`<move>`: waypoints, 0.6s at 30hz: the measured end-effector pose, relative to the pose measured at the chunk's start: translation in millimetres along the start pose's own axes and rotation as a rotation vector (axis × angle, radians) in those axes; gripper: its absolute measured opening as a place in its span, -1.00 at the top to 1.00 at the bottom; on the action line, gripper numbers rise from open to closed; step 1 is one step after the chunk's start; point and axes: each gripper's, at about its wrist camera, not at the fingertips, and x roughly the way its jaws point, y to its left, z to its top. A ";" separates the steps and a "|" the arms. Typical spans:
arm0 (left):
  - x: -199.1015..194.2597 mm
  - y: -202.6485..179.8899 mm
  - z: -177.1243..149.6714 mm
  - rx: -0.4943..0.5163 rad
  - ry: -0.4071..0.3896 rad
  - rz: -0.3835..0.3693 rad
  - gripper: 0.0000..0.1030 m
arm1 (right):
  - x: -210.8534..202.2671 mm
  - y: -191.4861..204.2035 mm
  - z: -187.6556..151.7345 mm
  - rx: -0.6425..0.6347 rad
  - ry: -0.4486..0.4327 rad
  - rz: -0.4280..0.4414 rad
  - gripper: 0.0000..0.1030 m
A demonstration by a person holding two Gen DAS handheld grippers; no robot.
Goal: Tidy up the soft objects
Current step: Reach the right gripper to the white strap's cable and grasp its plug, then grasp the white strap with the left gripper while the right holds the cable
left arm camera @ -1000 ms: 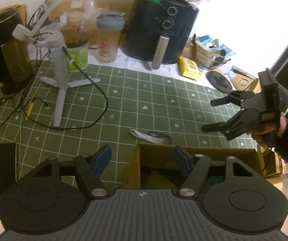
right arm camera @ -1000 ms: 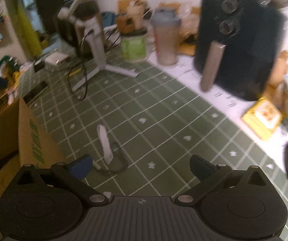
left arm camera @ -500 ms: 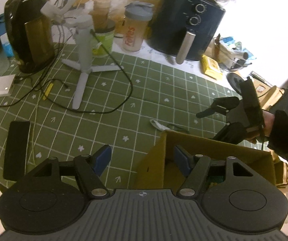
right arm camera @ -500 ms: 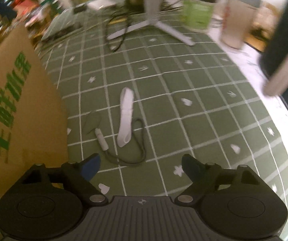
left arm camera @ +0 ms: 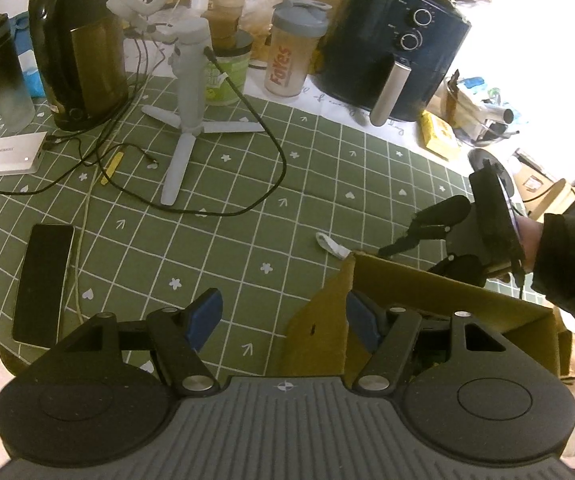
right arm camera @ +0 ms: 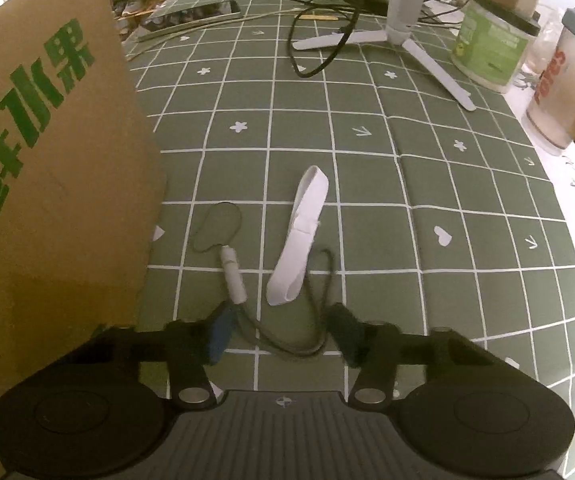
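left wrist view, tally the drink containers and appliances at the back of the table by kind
kettle: 1
air fryer: 1
shaker cup: 1
dark bottle: 1
green tub: 1
total: 5

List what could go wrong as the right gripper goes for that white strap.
1. The right gripper, open, sits over the thin dark cord, not the white strap; closing may pinch only cord.
2. Cord and strap look joined, so lifting may drag the small white connector along.
3. The cardboard box stands close beside; a swing could snag its flap.
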 end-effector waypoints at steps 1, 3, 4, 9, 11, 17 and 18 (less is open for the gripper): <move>0.3 -0.1 0.2 0.002 0.000 -0.001 -0.31 | -1.2 -0.5 -0.8 0.009 0.003 -0.004 0.37; 1.3 -1.2 1.9 0.008 -0.003 -0.006 -0.32 | -3.0 -0.3 -2.5 0.027 0.016 -0.016 0.64; 1.3 -1.8 2.9 0.011 -0.006 -0.009 -0.32 | -3.6 -0.2 -3.9 0.033 0.022 -0.022 0.74; 1.7 -7.1 9.8 0.036 -0.022 -0.023 -0.31 | -8.1 -0.2 -12.6 0.080 0.043 -0.050 0.79; 2.0 -9.1 12.9 0.048 -0.027 -0.029 -0.31 | -10.1 0.9 -16.1 0.089 0.053 -0.061 0.80; 3.0 -17.0 22.9 0.091 -0.043 -0.048 -0.31 | -20.3 2.8 -33.0 0.150 0.076 -0.111 0.82; 3.1 -19.0 24.8 0.100 -0.047 -0.052 -0.31 | -22.4 2.9 -36.9 0.170 0.078 -0.113 0.82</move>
